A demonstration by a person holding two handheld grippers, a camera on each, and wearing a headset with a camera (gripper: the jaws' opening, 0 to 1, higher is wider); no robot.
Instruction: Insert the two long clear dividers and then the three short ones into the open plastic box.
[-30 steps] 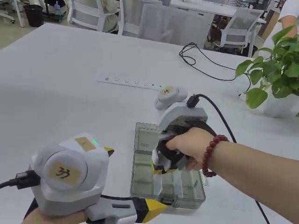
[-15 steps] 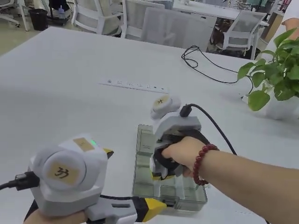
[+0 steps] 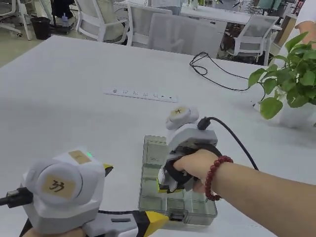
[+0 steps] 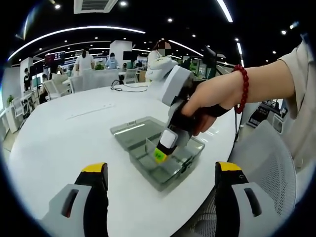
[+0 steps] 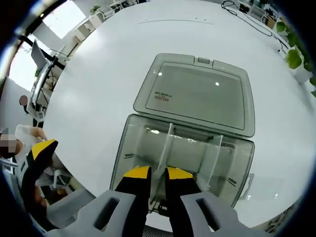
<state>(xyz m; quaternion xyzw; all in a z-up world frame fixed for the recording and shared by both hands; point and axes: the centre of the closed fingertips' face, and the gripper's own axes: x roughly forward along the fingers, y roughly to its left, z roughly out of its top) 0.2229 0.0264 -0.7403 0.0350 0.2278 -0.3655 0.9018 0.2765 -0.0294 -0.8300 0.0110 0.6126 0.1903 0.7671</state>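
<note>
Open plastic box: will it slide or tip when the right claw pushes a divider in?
Likely slides readily: the box looks thin-walled and light on a smooth white table, and the left claw hangs open, clear of it. Tipping seems unlikely: it sits low and flat with its lid laid open alongside.

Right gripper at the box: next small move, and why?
Probably press straight down slightly, then release. The right gripper is shut on a long clear divider standing in the open box, beside the second long divider. Its seating in the slots can't be confirmed.
</note>
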